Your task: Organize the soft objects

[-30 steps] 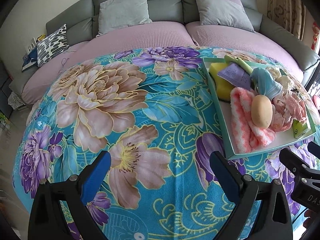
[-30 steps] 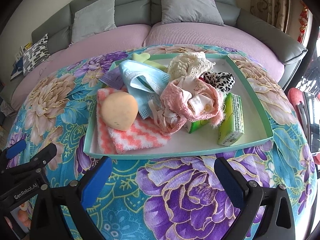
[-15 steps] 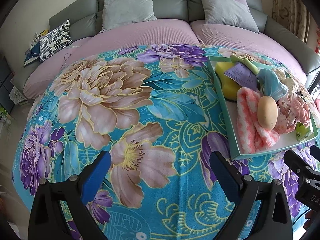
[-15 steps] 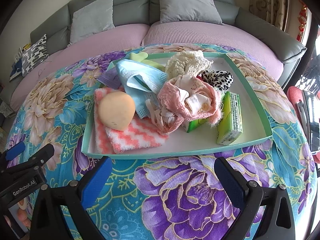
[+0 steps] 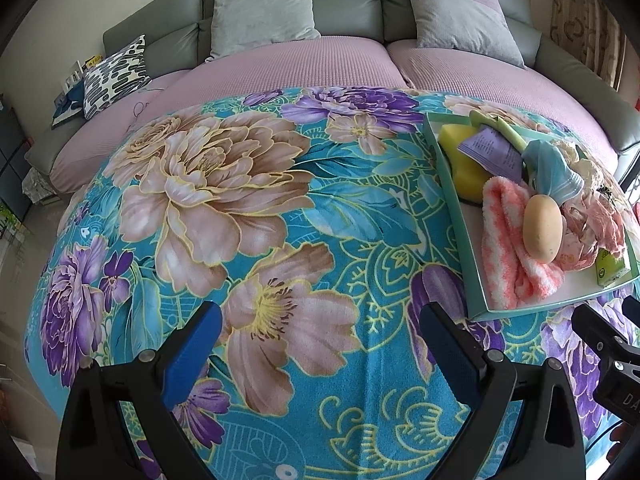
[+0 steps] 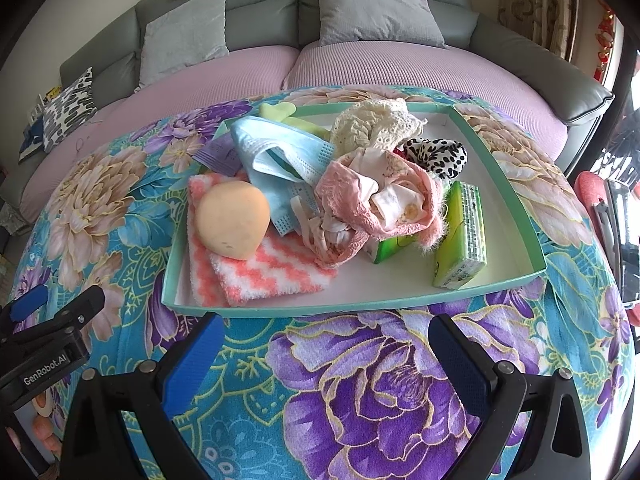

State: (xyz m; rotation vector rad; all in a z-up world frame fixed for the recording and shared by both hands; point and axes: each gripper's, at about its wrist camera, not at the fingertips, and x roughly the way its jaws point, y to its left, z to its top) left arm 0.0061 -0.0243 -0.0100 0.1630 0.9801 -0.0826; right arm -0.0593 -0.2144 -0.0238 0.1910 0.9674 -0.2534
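Right wrist view: the shallow mint-green cardboard tray [image 6: 532, 264] now sits lower and nearer than it did a second ago, its near rim just ahead of the right hand-held gripper [image 6: 326, 356], whose blue-padded jaws stand wide apart and hold nothing. The soft things lie heaped inside it: a peach egg-shaped sponge [image 6: 232, 220] on a pink-and-white zigzag fleece cloth [image 6: 276, 276], a light blue face mask [image 6: 276, 152], a crumpled pink lace garment [image 6: 380, 200], a cream crochet piece [image 6: 372, 126], a leopard-print scrunchie [image 6: 436, 156] and two green tissue packs [image 6: 460, 236].

In the left wrist view the left hand-held gripper [image 5: 320, 344], also spread open and empty, hovers over the teal floral blanket [image 5: 240, 200] covering the surface below; against the earlier frames the tray has slid rightward and the sofa cushions sit lower in view.

Both tools have crept forward, nothing in the tray has shifted. I judge this an approach, with the heap as jumbled as it was.
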